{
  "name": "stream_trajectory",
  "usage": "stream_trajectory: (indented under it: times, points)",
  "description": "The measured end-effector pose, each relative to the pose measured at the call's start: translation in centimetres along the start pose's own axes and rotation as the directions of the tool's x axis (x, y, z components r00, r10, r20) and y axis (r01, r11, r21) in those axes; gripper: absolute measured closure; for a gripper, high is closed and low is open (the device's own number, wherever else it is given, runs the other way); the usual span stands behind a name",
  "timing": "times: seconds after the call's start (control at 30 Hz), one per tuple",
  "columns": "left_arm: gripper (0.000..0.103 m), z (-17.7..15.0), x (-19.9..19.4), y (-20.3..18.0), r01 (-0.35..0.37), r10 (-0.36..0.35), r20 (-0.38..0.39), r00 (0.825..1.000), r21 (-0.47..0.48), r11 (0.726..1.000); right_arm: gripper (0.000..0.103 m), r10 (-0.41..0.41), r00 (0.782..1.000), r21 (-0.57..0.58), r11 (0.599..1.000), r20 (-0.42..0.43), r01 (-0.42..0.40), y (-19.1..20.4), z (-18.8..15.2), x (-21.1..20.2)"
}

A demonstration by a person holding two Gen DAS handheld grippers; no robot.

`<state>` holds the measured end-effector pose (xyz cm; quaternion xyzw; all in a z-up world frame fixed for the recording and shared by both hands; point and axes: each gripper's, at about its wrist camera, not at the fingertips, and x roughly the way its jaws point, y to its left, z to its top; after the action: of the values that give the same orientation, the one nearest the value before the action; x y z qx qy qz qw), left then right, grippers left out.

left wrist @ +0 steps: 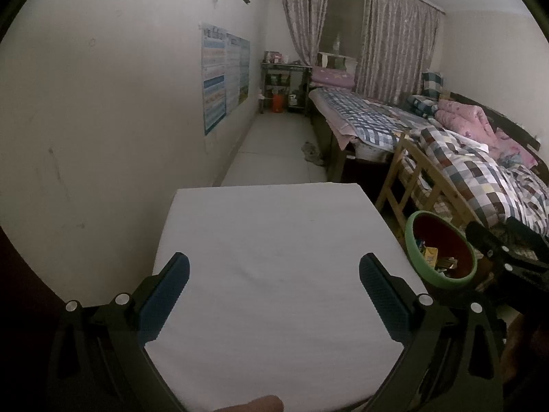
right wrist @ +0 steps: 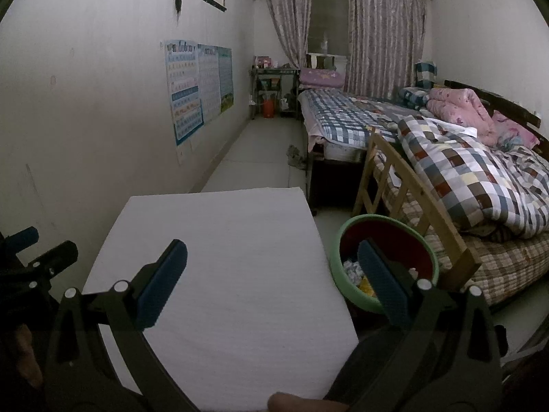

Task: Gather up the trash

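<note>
A green-rimmed basin (left wrist: 425, 274) with a dark red inside stands to the right of the white table (left wrist: 274, 240). It holds scraps of trash (left wrist: 432, 257). It also shows in the right wrist view (right wrist: 343, 274) with crumpled paper trash (right wrist: 353, 269) inside. My left gripper (left wrist: 274, 267) is open and empty above the white table. My right gripper (right wrist: 272, 257) is open and empty, its left finger over the table (right wrist: 223, 240) and its right finger (right wrist: 381, 274) over the basin. No trash shows on the table top.
A wooden chair (right wrist: 411, 185) stands beside the basin. Beds with checked quilts (right wrist: 463, 171) fill the right side. A wall with posters (right wrist: 195, 89) runs along the left. A floor aisle (right wrist: 260, 151) leads to a cluttered shelf (right wrist: 274, 86) by the curtains.
</note>
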<state>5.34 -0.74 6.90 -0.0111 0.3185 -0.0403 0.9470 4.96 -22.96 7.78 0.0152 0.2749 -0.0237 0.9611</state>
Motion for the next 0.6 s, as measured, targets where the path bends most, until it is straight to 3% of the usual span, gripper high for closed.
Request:
stream_trajectory:
  times: [0.47,0.6]
  points:
    - [0.008,0.37,0.2,0.33,-0.003,0.003,-0.002,1.0,-0.002,1.0,0.005,0.005,1.0,-0.015,1.0,-0.02,-0.006,0.2,-0.47,0.53]
    - [0.008,0.41,-0.47,0.34,-0.008,0.008,0.043,0.999,0.012,1.0,0.005,0.003,1.0,-0.018,1.0,-0.018,-0.003,0.21,-0.54,0.56]
